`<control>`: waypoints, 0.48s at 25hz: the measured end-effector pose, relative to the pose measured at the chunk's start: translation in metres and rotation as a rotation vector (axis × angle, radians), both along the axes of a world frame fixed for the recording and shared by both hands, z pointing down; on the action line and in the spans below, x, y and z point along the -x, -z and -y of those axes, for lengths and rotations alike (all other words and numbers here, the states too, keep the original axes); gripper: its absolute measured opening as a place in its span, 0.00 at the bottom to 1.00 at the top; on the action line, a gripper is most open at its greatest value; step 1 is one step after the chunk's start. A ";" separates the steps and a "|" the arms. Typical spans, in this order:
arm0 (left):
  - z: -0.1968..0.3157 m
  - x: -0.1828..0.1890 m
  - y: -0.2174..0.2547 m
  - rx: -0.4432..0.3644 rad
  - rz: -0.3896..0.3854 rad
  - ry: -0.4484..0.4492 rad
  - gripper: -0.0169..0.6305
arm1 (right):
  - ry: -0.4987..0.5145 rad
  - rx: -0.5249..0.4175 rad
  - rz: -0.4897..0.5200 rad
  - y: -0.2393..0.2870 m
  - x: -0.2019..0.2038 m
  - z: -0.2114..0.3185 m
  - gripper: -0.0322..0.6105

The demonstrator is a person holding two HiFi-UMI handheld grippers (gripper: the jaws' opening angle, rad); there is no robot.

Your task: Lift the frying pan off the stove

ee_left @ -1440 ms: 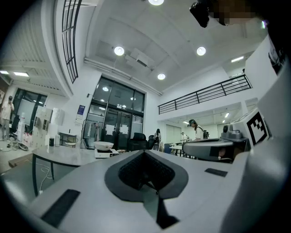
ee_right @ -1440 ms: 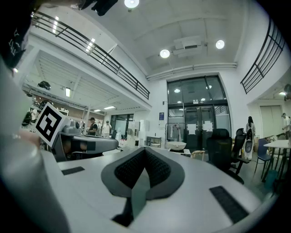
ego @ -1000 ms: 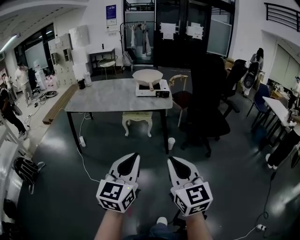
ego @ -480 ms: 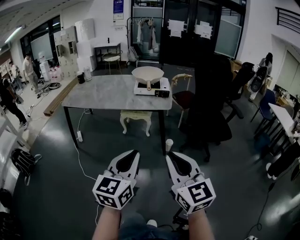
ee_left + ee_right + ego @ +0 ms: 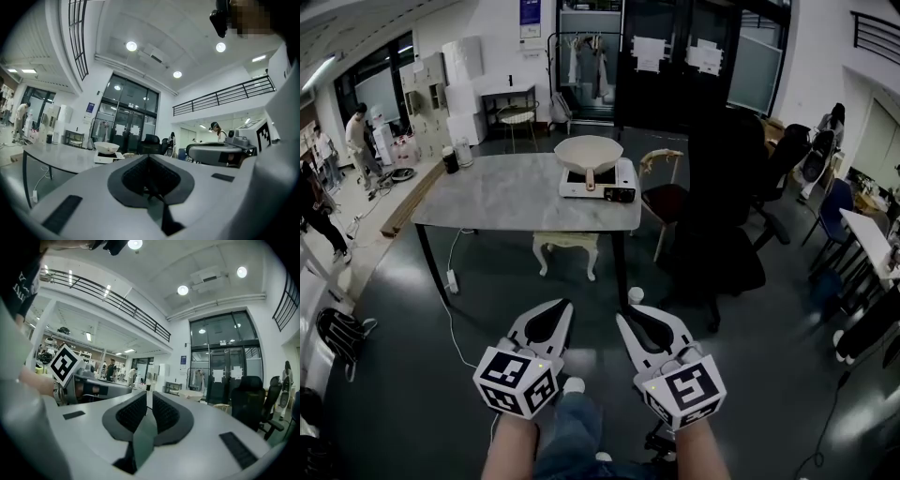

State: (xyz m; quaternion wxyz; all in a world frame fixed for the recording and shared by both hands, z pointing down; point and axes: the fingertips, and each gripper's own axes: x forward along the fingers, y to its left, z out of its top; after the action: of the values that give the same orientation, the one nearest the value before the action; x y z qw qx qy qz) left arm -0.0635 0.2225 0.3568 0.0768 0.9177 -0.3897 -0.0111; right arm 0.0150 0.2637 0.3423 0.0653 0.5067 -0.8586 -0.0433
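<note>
A cream frying pan (image 5: 589,150) sits on a white portable stove (image 5: 598,185) at the far right end of a grey marble table (image 5: 506,199), several steps ahead of me. Both grippers hang low over the floor, far short of the table. My left gripper (image 5: 566,303) is shut and empty. The jaws of my right gripper (image 5: 628,314) are opening, with a thin gap and nothing between them. In the left gripper view the pan (image 5: 106,147) shows small beyond the closed left gripper (image 5: 149,157). The right gripper view shows the right gripper (image 5: 149,397) slightly parted, with the pan (image 5: 190,393) far off.
A black office chair (image 5: 722,216) and a wooden chair (image 5: 661,183) stand right of the table. A white stool (image 5: 567,246) sits under it, and a paper cup (image 5: 635,294) stands on the floor by the table leg. People stand at the left, and desks line the right side.
The view has moved closer to the table and shifted a little. My right gripper's jaws have parted slightly. A leg now shows stepping forward between the grippers.
</note>
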 end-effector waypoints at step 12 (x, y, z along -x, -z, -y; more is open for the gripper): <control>0.138 -0.018 -0.003 -0.032 0.067 -0.055 0.05 | -0.091 0.134 0.276 -0.004 -0.032 0.144 0.09</control>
State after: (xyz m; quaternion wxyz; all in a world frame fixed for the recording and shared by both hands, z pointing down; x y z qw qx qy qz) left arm -0.0458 0.0845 0.3595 0.0491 0.9291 -0.3663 0.0154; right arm 0.0474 0.1194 0.3466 -0.0178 0.5407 -0.8365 0.0874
